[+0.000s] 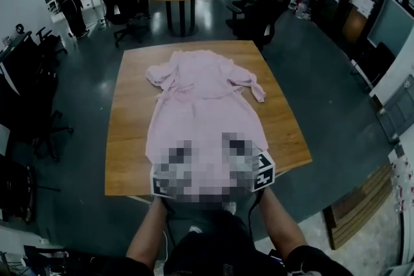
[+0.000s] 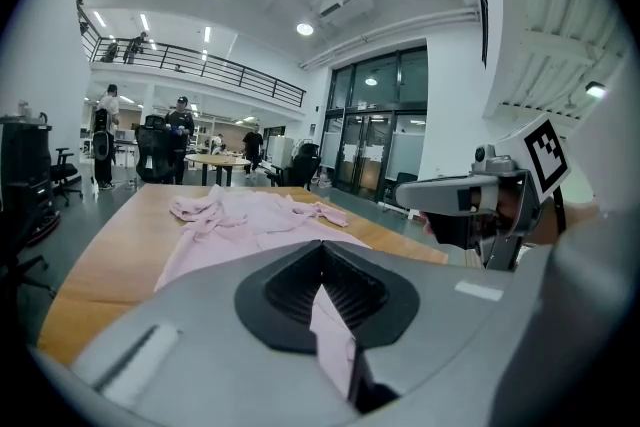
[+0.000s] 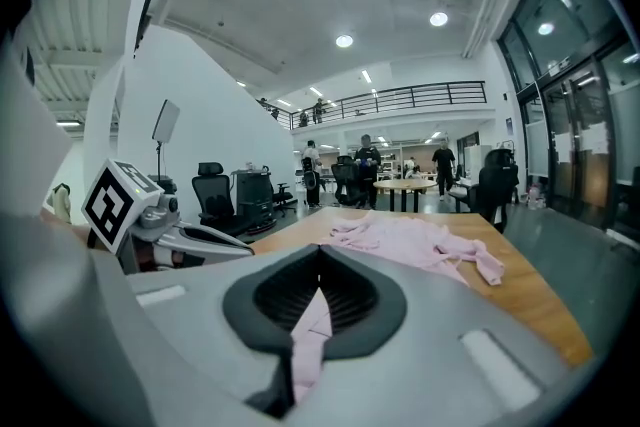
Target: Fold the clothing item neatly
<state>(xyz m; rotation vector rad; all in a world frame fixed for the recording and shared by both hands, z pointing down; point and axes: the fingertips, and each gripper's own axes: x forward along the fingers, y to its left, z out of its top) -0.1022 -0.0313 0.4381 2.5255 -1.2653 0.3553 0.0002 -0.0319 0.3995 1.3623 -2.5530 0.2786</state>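
Pink dress point(image 1: 204, 106) lies unfolded along the worktop point(image 1: 129, 139); left claw point(image 2: 322, 260) and right claw point(image 3: 320, 267) each pinch its hem; all folding remains.

The pale pink garment point(image 1: 204, 106) — long and soft, with a gathered waist and two rumpled sleeves spread to either side — lies lengthwise on the wooden table point(image 1: 126, 139). Its neck end is toward the far edge and its skirt runs smooth and fairly flat toward the near edge. The near hem is caught at two places — one fold of pink cloth is pinched in the closed jaws of the left gripper point(image 2: 322, 260), another in those of the right gripper point(image 3: 320, 270).
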